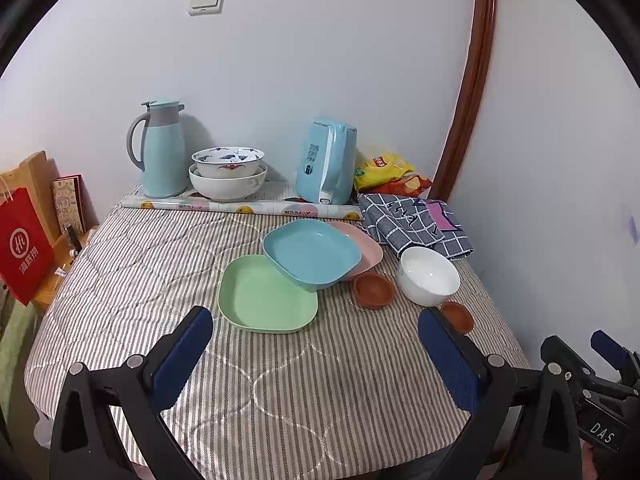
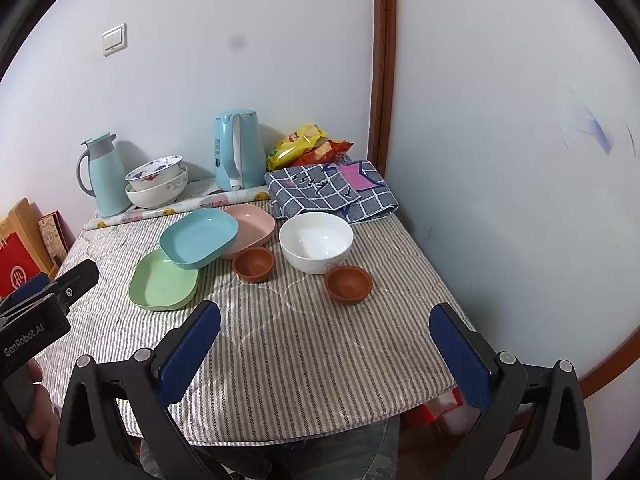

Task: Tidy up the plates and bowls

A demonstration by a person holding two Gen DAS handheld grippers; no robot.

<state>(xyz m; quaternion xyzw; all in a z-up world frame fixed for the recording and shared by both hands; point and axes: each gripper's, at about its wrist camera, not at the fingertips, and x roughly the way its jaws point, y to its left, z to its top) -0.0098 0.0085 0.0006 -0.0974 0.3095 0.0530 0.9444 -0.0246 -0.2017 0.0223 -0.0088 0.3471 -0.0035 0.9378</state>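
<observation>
Three square plates overlap on the striped table cover: a green plate lies flat, a blue plate leans across it and across a pink plate. A white bowl stands to their right between two small brown bowls. The right wrist view shows the same green plate, blue plate, pink plate, white bowl and brown bowls. My left gripper and right gripper hang open near the front edge, holding nothing.
At the back stand a blue thermos jug, two stacked patterned bowls, a blue kettle, snack bags and a folded checked cloth. Walls close off the back and right. A red bag sits left.
</observation>
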